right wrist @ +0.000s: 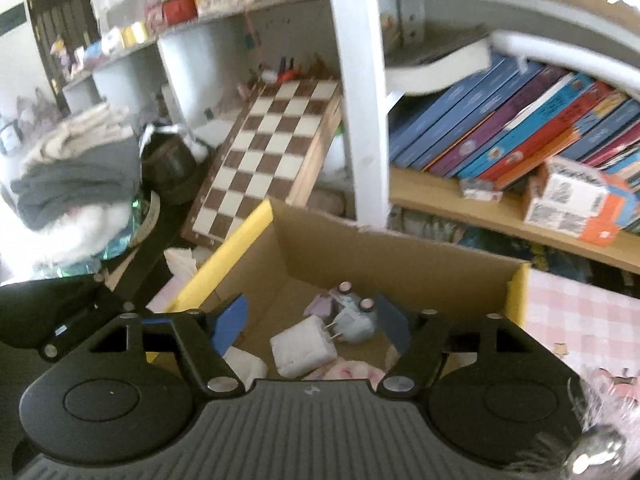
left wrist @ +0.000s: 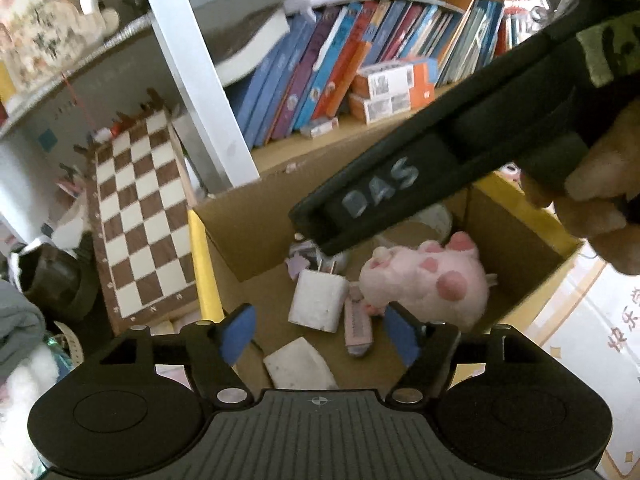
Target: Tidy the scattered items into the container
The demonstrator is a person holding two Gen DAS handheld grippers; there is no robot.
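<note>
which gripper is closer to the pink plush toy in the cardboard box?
Left, likely. The left gripper hangs open just above the pink plush toy, its right finger beside it. The right gripper is open over the white plug-shaped toy, with the plush at its lower edge.

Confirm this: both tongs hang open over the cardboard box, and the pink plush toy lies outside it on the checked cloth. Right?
Not quite. The pink plush toy lies inside the cardboard box, as the left wrist view shows. Both the left tongs and the right tongs do hang open over it.
</note>
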